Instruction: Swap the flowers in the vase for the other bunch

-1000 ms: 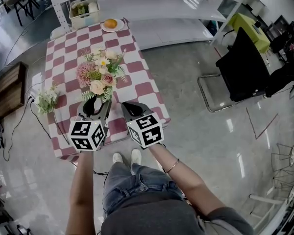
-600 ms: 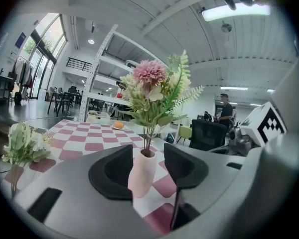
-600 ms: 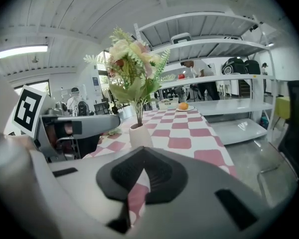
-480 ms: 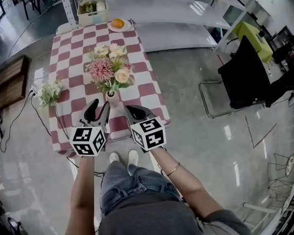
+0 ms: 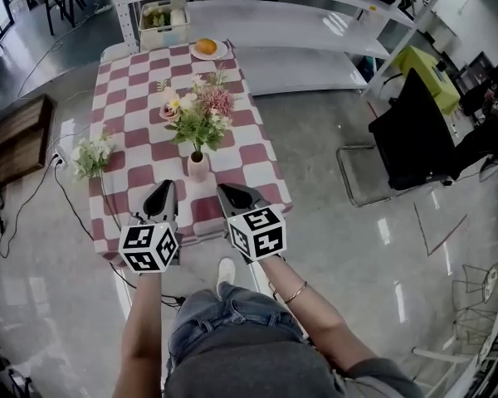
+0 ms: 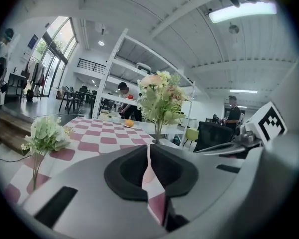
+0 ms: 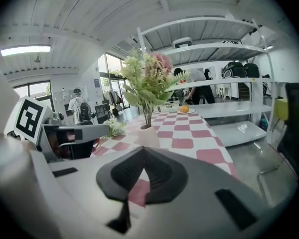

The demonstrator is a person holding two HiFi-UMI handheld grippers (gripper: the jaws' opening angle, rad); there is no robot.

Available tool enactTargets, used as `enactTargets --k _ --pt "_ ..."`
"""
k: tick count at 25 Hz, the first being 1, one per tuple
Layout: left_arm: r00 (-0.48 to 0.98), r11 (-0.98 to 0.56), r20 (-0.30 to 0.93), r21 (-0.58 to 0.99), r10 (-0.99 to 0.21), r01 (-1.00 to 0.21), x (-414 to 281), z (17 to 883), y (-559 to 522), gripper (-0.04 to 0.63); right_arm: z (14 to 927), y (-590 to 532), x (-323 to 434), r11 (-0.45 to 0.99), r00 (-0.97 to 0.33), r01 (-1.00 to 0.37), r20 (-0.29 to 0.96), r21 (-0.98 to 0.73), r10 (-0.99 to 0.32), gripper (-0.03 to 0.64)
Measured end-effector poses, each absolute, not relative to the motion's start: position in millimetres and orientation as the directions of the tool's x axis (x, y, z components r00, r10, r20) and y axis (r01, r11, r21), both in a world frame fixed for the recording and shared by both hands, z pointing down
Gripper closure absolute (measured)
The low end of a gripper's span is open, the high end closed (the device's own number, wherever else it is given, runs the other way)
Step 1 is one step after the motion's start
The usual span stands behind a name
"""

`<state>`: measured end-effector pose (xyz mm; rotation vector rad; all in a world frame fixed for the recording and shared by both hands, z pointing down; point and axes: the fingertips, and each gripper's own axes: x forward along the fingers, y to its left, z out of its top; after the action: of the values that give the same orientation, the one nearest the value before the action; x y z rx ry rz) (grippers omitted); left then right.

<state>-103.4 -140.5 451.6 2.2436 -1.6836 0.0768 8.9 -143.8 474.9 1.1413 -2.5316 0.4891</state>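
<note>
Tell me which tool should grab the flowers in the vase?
Right, probably, though it's close. The right tool sits slightly nearer the vase, which stands straight ahead in its view. The left tool, closing on nothing, sits nearer the white bunch.

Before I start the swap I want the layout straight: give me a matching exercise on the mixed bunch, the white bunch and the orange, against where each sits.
1. mixed bunch
2. white bunch
3. orange

A. on a plate at the far end of the table
B. standing in the vase
C. lying at the table's left edge

Pairs: 1-B, 2-C, 3-A.
</note>
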Motion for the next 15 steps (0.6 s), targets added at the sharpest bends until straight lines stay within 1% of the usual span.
enactTargets --k 6,15 --pt "0.310 -0.250 0.262 0.236 -0.914 -0.939 -117.2 456.6 -108.9 0.578 472.1 -115.7 -4.9 0.622 -0.630 -0.764 0.407 -0.170 -0.662 0.607" --pt "0.284 -0.231 0.289 0.207 -0.914 -0.951 -136.6 453.0 -43.9 0.578 456.3 -54.1 -19.1 0.618 -0.627 -0.770 0.368 -0.159 -0.686 0.607"
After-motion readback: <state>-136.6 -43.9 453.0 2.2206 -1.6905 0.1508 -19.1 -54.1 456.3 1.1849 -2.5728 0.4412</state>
